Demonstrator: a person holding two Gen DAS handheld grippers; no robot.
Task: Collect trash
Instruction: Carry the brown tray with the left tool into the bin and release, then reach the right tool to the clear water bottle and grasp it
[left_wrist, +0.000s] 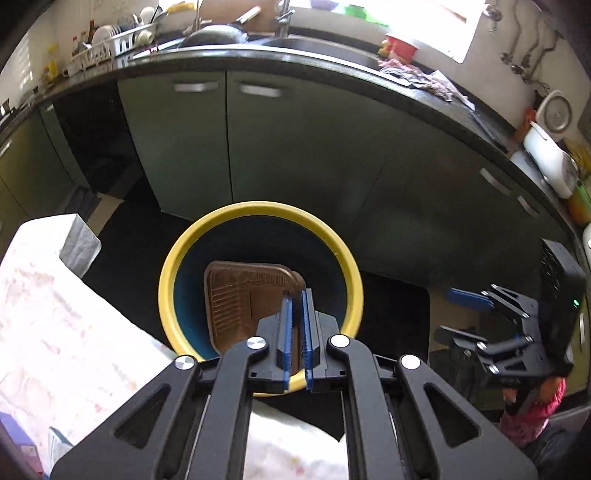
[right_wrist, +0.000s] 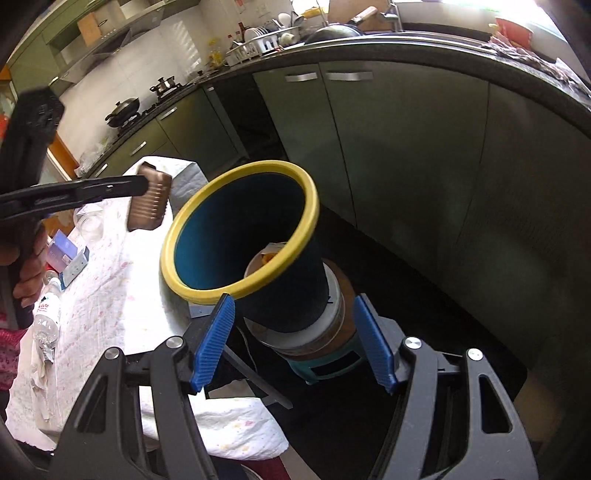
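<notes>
Over the yellow-rimmed bin (left_wrist: 334, 236), we see a brown tray (left_wrist: 243, 295)
Left gripper (left_wrist: 296, 295) pinches the tray's edge; right gripper (right_wrist: 295, 321) gapes, empty, around the bin's base

Green cabinets (left_wrist: 295, 147), dish rack (left_wrist: 110, 44), wok (right_wrist: 123, 109)

Bin mouth: the yellow-rimmed bin (right_wrist: 240, 236) stands open, with clear depth seen inside.
Above the rim: partly taken up by a brown tray (left_wrist: 247, 299).
Left side: blocked by the cloth-covered table (right_wrist: 110, 266).
Behind: closed off by green cabinets (left_wrist: 295, 147).
Right side: dark floor (right_wrist: 424, 295) is left free.
</notes>
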